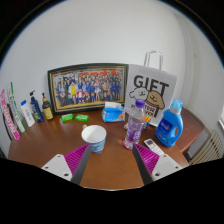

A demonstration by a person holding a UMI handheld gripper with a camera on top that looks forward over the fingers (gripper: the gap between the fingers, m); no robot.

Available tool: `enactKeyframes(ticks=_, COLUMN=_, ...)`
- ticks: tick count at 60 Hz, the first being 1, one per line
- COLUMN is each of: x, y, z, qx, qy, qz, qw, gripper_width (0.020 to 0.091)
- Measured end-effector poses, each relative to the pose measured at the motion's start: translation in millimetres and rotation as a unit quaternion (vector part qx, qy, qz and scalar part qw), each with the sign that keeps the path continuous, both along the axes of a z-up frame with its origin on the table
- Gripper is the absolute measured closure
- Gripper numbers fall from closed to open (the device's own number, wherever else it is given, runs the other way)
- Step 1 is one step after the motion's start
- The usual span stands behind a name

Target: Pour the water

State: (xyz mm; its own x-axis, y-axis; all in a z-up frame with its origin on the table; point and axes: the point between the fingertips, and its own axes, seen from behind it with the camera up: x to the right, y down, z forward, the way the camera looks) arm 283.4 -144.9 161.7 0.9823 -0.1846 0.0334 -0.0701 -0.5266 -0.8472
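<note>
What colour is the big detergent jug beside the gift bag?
Blue, on the large plastic detergent jug; the gripper view shows it best.

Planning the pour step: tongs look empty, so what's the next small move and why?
Probably ease forward and slightly right toward the clear water bottle. The tongs are open and hold nothing; the bottle stands upright beyond them, beside the white paper cup, so it likely needs grasping before any pour.

Open gripper point(111, 163), nothing between fingers; just ahead on wooden table point(50, 145), paper cup point(94, 137) beside plastic bottle point(134, 124).
</note>
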Motion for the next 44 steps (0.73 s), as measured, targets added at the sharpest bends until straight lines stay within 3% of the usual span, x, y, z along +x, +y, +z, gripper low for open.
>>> enactKeyframes(ticks=13, x=-85, y=-88, z=55, qx=-0.013, qy=-0.014, qz=0.023, qw=1.0, gripper_width=0.0245)
enactKeyframes(ticks=21, x=-118, y=-120, z=71, qx=-0.012, qy=-0.014, qz=0.034, qw=0.999, gripper_width=0.0247)
enactKeyframes(ticks=44, x=-138, y=-152, z=75, qx=-0.008, qy=-0.027, qz=0.032, qw=0.999, gripper_width=0.0251)
